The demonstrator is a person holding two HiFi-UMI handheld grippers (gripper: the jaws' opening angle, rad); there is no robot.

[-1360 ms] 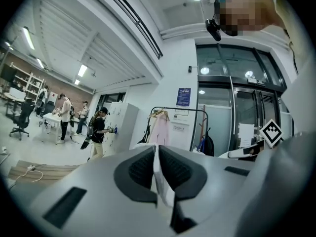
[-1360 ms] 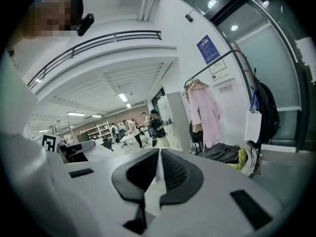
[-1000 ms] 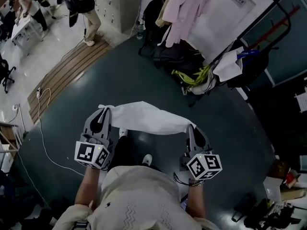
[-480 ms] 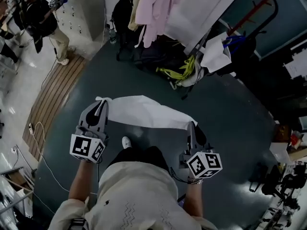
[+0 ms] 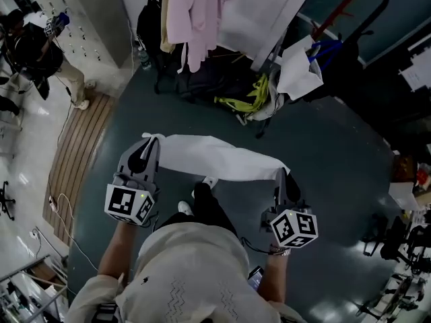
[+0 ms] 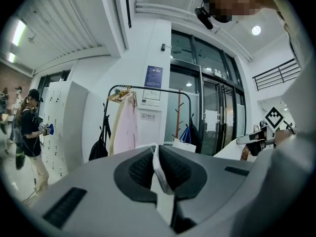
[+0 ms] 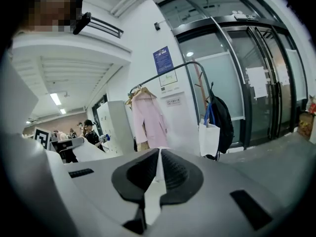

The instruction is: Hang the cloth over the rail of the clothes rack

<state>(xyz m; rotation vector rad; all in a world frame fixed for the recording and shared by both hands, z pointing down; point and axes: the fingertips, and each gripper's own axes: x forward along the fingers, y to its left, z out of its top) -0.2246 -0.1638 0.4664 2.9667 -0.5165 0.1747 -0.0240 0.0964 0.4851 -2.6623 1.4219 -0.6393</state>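
A white cloth hangs stretched between my two grippers, above the dark floor in the head view. My left gripper is shut on its left corner, and a thin white fold shows pinched between the pads. My right gripper is shut on the other corner. The clothes rack stands ahead with a black rail; a pink garment hangs from it. In the head view the rack's clothes are at the top, beyond the cloth.
Dark bags and a yellow-green item lie on the floor under the rack. A white bag and a dark backpack hang on a coat stand. A person stands by white lockers at left. Cables run along the floor's left edge.
The view has swung so the rack and its clothes sit more centrally ahead. Both grippers keep hold of the cloth, which stays stretched between them.
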